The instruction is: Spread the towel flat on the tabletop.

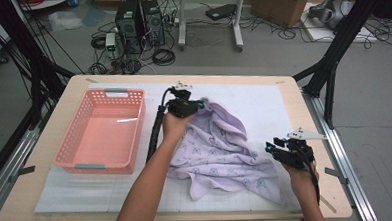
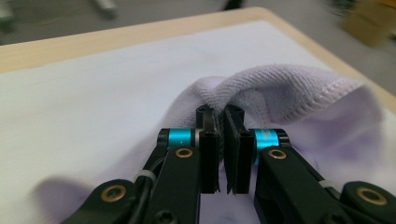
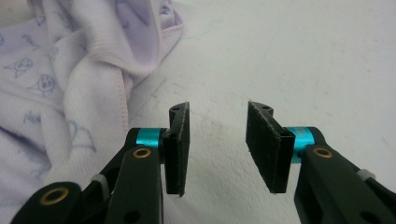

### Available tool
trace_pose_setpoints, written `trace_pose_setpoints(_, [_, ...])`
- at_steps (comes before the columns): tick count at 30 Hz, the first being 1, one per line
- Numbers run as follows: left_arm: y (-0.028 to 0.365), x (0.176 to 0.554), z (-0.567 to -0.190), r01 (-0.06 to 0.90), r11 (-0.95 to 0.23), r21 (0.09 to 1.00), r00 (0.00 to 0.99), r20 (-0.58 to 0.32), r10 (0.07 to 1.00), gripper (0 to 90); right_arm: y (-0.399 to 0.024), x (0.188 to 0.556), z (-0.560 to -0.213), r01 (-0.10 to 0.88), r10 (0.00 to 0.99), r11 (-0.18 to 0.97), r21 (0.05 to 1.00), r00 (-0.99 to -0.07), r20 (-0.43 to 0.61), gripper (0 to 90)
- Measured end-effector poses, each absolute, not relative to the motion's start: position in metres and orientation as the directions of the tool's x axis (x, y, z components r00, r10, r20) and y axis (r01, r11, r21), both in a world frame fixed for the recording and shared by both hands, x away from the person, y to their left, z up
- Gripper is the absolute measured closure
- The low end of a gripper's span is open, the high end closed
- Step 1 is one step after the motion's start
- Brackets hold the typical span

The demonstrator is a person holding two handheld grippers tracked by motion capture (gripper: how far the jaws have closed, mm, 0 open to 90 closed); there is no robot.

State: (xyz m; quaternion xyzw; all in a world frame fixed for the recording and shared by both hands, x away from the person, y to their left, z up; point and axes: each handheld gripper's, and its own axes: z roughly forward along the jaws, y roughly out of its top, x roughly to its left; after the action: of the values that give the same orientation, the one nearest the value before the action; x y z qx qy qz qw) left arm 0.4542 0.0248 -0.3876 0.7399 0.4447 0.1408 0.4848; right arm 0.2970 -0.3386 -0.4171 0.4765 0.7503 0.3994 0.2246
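A lilac towel [image 1: 220, 149] with small printed figures lies crumpled on the white mat, right of the middle. My left gripper [image 1: 202, 104] is at the towel's far corner. In the left gripper view its jaws [image 2: 222, 122] are shut on a raised fold of the hemmed edge of the towel [image 2: 285, 88]. My right gripper [image 1: 270, 148] hovers at the towel's near right side. Its jaws [image 3: 217, 140] stand open over the bare mat with nothing between them, and the towel [image 3: 70, 74] lies just to their left.
A pink plastic basket [image 1: 66, 157] stands at the left of the table, with nothing in it. The white mat [image 1: 263, 97] covers most of the wooden table top [image 1: 312, 135]. Beyond the far edge are computer towers, cables and a black frame.
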Motion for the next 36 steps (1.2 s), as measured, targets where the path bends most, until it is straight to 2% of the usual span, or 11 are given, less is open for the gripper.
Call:
trace_pose_setpoints(3, [0.044,0.463,-0.389,0.537,-0.059,0.841,0.439,-0.220,0.871,84.7,-0.332,0.307,-0.417,0.533,0.888,0.227,0.815,-0.457,0.052,58.9])
trace_pose_setpoints(6, [0.055,0.468,-0.396,0.544,-0.085,0.835,0.391,-0.162,0.906,83.6,-0.324,0.315,-0.417,0.528,0.879,0.236,0.815,-0.474,0.053,58.7])
trace_pose_setpoints(10, [0.057,0.469,-0.404,0.549,-0.098,0.830,0.415,-0.169,0.894,62.3,-0.312,0.329,-0.414,0.525,0.864,0.239,0.817,-0.499,0.068,57.8])
trace_pose_setpoints(13, [0.055,0.466,-0.405,0.532,-0.122,0.838,0.455,-0.162,0.876,50.4,-0.300,0.334,-0.408,0.505,0.845,0.263,0.822,-0.532,0.056,56.7])
trace_pose_setpoints(22, [0.057,0.441,-0.410,0.487,-0.157,0.859,0.537,-0.153,0.830,43.3,-0.264,0.345,-0.404,0.488,0.773,0.294,0.821,-0.627,0.096,53.7])
trace_pose_setpoints(24, [0.056,0.437,-0.410,0.478,-0.165,0.863,0.545,-0.144,0.826,42.9,-0.257,0.351,-0.407,0.517,0.759,0.270,0.812,-0.634,0.151,52.7])
trace_pose_setpoints(28, [0.057,0.432,-0.412,0.479,-0.203,0.854,0.542,-0.106,0.833,42.4,-0.239,0.367,-0.419,0.565,0.751,0.323,0.759,-0.642,0.158,53.3])
trace_pose_setpoints(30, [0.058,0.430,-0.410,0.475,-0.195,0.858,0.544,-0.112,0.832,42.1,-0.230,0.374,-0.424,0.580,0.737,0.347,0.737,-0.654,0.168,56.0])
trace_pose_setpoints(32, [0.057,0.428,-0.408,0.464,-0.199,0.863,0.548,-0.103,0.830,42.3,-0.223,0.380,-0.428,0.574,0.723,0.386,0.722,-0.675,0.149,63.5])
trace_pose_setpoints(34, [0.056,0.427,-0.407,0.464,-0.207,0.861,0.552,-0.098,0.828,42.5,-0.220,0.385,-0.429,0.569,0.703,0.432,0.700,-0.698,0.134,85.5])
trace_pose_setpoints(36, [0.056,0.426,-0.407,0.470,-0.211,0.857,0.549,-0.096,0.831,42.5,-0.219,0.389,-0.426,0.556,0.695,0.474,0.683,-0.712,0.098,87.0])
